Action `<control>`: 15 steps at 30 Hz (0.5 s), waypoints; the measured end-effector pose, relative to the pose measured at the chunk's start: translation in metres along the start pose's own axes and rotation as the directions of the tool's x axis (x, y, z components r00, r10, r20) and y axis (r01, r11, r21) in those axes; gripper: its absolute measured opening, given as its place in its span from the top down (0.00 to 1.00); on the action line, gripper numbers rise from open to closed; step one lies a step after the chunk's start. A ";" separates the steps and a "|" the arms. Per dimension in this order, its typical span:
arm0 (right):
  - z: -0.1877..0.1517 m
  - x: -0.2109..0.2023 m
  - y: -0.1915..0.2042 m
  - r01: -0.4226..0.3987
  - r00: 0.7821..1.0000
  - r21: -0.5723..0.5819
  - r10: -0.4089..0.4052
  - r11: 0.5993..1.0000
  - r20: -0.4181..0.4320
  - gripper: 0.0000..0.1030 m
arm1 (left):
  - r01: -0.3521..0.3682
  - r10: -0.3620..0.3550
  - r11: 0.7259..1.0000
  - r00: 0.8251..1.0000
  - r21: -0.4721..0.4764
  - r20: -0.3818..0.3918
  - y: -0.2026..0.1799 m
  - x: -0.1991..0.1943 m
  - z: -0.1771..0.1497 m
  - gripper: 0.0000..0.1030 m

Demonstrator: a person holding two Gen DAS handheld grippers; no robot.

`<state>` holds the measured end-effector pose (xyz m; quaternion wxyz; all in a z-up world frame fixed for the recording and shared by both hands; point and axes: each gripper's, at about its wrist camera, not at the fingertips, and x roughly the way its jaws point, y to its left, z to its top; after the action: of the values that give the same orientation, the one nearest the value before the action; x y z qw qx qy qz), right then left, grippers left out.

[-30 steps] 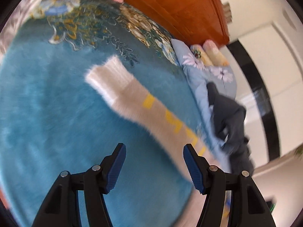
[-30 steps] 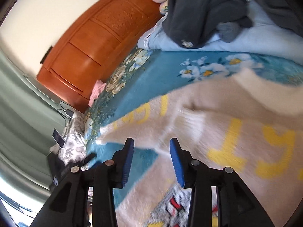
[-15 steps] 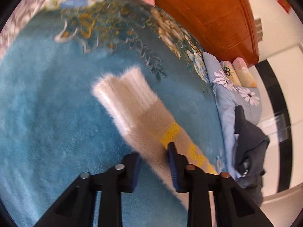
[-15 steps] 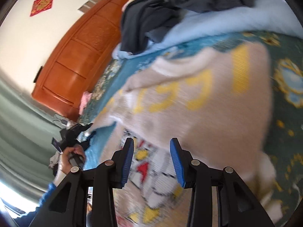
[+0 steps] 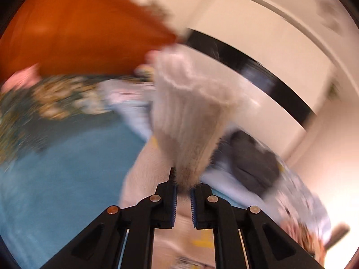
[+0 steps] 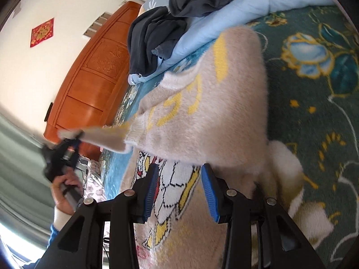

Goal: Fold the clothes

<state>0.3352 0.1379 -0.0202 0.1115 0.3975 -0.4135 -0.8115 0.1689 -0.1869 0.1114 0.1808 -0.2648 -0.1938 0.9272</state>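
A fuzzy beige sweater (image 6: 202,112) with yellow letters and a cartoon print lies on the blue flowered bedspread (image 6: 314,89). My left gripper (image 5: 182,192) is shut on the sweater's sleeve (image 5: 188,116), near the ribbed cuff, and holds it up off the bed; the cuff flops in front of the camera. In the right wrist view the left gripper (image 6: 74,140) shows at the left with the sleeve (image 6: 105,136) stretched from it. My right gripper (image 6: 179,179) is open, low over the sweater's cartoon print, holding nothing.
Dark grey clothes (image 6: 179,11) lie piled on a light blue quilt (image 6: 246,11) at the head of the bed. An orange wooden headboard (image 6: 94,78) stands behind. A pink cloth (image 5: 20,80) lies near the headboard.
My left gripper closed on the sleeve and lifted it off the bed, swinging upward. My right gripper stayed open over the sweater body and shifted slightly.
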 end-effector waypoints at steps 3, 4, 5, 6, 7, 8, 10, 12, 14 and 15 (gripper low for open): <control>-0.002 -0.007 -0.009 -0.009 1.000 0.036 0.008 0.999 0.019 0.60 | 0.065 -0.059 0.991 0.997 0.116 -0.057 -0.047 0.019 -0.021 0.90; -0.003 -0.011 -0.012 -0.010 1.000 0.046 0.008 0.999 0.028 0.60 | 0.075 -0.063 0.987 0.994 0.144 -0.085 -0.060 0.028 -0.032 0.90; -0.005 -0.014 -0.014 -0.008 0.999 0.054 0.006 0.999 0.036 0.60 | 0.087 -0.069 0.982 0.991 0.166 -0.115 -0.071 0.038 -0.044 0.90; -0.006 -0.019 -0.015 0.003 0.999 0.052 -0.005 0.999 0.045 0.60 | 0.101 -0.075 0.980 0.986 0.174 -0.150 -0.079 0.048 -0.056 0.90; -0.008 -0.023 -0.017 0.020 0.998 0.048 -0.023 0.999 0.052 0.60 | 0.112 -0.077 0.977 0.979 0.180 -0.189 -0.087 0.059 -0.069 0.90; -0.010 -0.027 -0.018 0.037 0.997 0.044 -0.040 0.998 0.060 0.60 | 0.120 -0.076 0.975 0.971 0.186 -0.227 -0.094 0.069 -0.083 0.90; -0.013 -0.036 -0.024 0.062 0.995 0.053 -0.066 0.997 0.070 0.60 | 0.119 -0.054 0.971 0.954 0.207 -0.295 -0.107 0.086 -0.111 0.90; -0.015 -0.045 -0.032 0.080 0.993 0.072 -0.086 0.994 0.079 0.60 | 0.111 -0.021 0.966 0.933 0.235 -0.358 -0.119 0.102 -0.137 0.89; -0.017 -0.053 -0.039 0.096 0.991 0.086 -0.104 0.992 0.087 0.60 | 0.087 0.029 0.961 0.914 0.264 -0.404 -0.125 0.114 -0.156 0.88; -0.018 -0.058 -0.042 0.104 0.989 0.091 -0.112 0.990 0.092 0.60 | 0.082 0.036 0.961 0.910 0.265 -0.413 -0.125 0.116 -0.162 0.87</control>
<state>0.3932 0.1839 -0.0263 0.0300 0.3840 -0.4307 -0.8162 0.1963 0.0144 -0.0074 0.2640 -0.4249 -0.0229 0.8656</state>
